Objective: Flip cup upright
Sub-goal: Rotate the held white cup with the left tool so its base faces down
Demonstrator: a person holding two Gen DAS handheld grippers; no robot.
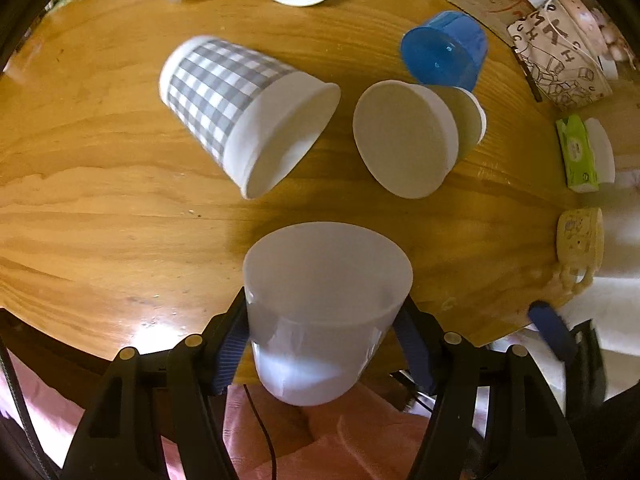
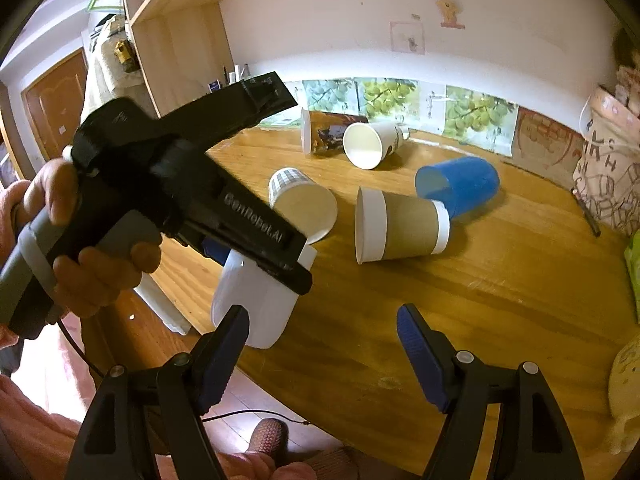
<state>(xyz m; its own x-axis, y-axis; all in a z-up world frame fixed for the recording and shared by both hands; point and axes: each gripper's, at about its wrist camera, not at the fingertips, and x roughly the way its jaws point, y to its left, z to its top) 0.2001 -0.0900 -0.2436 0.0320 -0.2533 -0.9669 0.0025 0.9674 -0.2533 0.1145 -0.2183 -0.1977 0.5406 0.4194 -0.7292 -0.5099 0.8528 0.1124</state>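
Observation:
My left gripper is shut on a translucent white plastic cup, held near the table's front edge with its mouth facing away from the camera and tilted up. The right wrist view shows the same cup under the left gripper's black body, above the table edge. My right gripper is open and empty, just right of that cup and above the table's front.
Several cups lie on their sides on the wooden table: a grey checked cup, a brown-sleeved paper cup, a blue cup, two more at the back. A patterned bag stands right.

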